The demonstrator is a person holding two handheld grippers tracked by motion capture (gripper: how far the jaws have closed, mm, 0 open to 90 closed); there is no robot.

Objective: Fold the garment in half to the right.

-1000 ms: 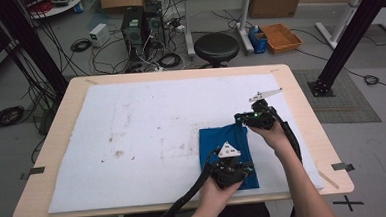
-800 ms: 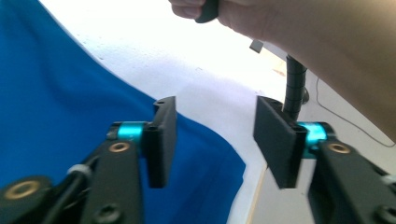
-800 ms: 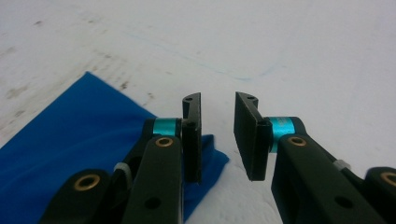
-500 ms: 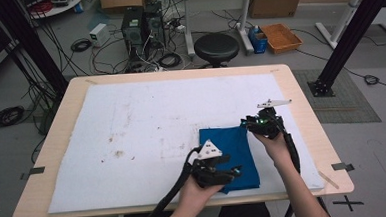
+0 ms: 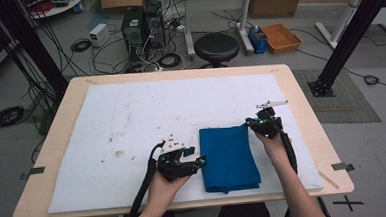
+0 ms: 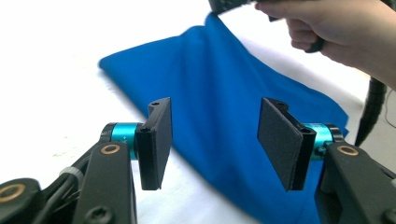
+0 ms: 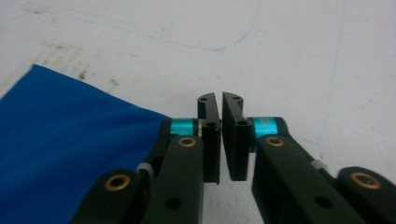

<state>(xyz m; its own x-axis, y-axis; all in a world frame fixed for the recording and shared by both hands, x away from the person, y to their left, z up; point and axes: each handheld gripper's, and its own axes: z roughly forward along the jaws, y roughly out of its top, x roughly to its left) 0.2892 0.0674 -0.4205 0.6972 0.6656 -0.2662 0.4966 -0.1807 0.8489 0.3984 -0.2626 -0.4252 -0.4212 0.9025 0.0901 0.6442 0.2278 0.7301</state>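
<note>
Two grippers at blue cloth (image 5: 228,156): left gripper (image 6: 215,140) fingers released; right gripper (image 7: 221,140) fingers clenched, apparently empty.

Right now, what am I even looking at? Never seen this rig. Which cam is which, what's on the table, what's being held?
No robot arm here: a person at a table holds a two-jaw gripper in each hand. The high view looks down from above the person's side. There, the left gripper sits at the left edge of a folded blue cloth, and the right gripper is at the cloth's far right corner. The cloth lies on a white sheet covering the wooden table. The other two pictures come from cameras riding on the grippers. In the left gripper view the jaws stand wide apart, holding nothing. In the right gripper view the jaws are nearly together; whether they pinch the cloth's corner is unclear.
</note>
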